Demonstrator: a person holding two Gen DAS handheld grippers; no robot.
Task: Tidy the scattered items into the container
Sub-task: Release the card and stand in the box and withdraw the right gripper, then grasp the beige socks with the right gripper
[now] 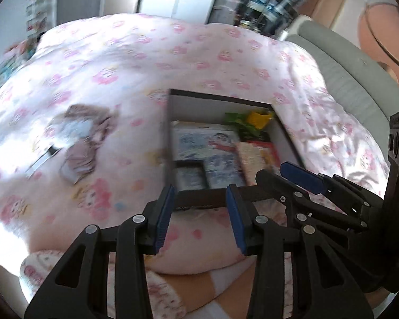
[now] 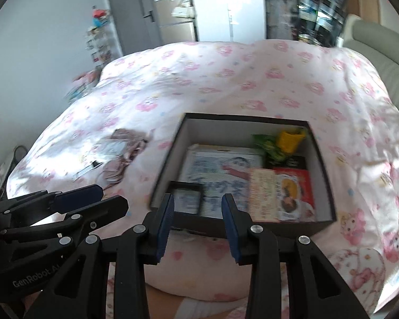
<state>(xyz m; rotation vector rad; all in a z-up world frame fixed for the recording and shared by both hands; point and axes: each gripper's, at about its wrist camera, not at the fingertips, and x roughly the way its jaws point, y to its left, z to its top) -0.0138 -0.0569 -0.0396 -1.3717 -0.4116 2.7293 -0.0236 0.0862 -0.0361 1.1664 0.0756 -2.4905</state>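
Before you lies a bed under a white duvet (image 2: 226, 85) printed with pink cartoon figures. At its right edge you see a grey padded headboard (image 2: 383, 53). Behind the bed stand a grey door (image 2: 131, 13), a white cabinet (image 2: 226, 5) and dark, blurred shelving (image 2: 314, 5).

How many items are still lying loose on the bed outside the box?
1 that I can make out: a blurred brownish pile on the duvet, left of the box. It may be several pieces, and folds could hide more.
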